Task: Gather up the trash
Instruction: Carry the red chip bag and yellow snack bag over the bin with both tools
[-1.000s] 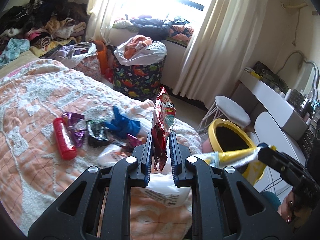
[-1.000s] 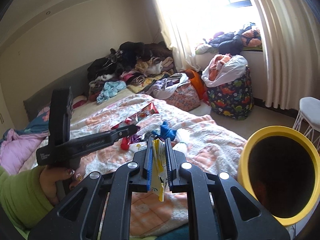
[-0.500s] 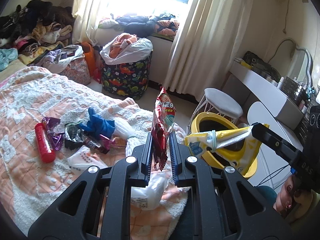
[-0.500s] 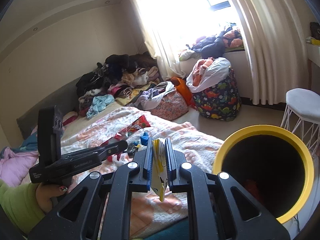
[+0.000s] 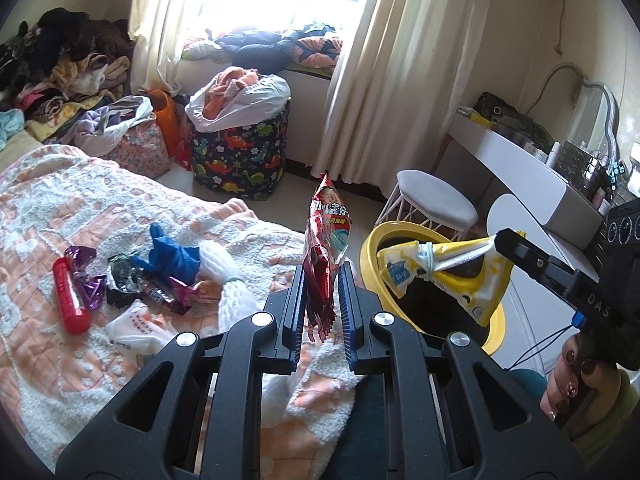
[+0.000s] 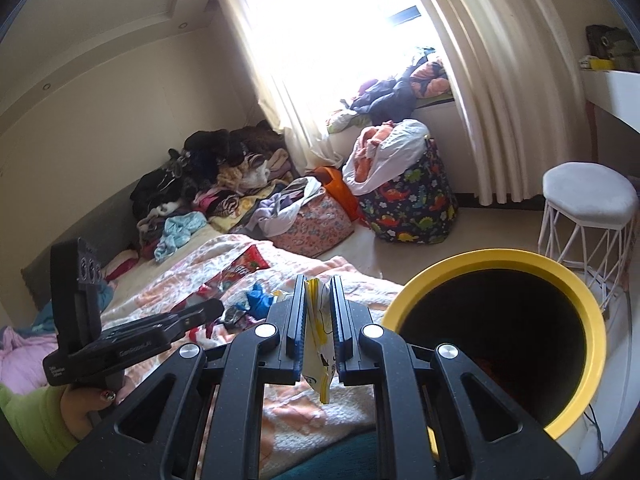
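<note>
The left tool [image 5: 320, 300] grips a red snack bag [image 5: 325, 248]; the right tool [image 6: 316, 320] grips a yellow wrapper [image 6: 320, 344] beside the yellow bin [image 6: 576, 280] at 3 o'clock, its inside dark.

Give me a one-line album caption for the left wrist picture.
Left gripper pinches a red snack bag above the bed; right gripper holds a yellow wrapper over the yellow bin.

Both tools have carried their wrappers closer to the yellow bin [image 6: 592, 312].
</note>
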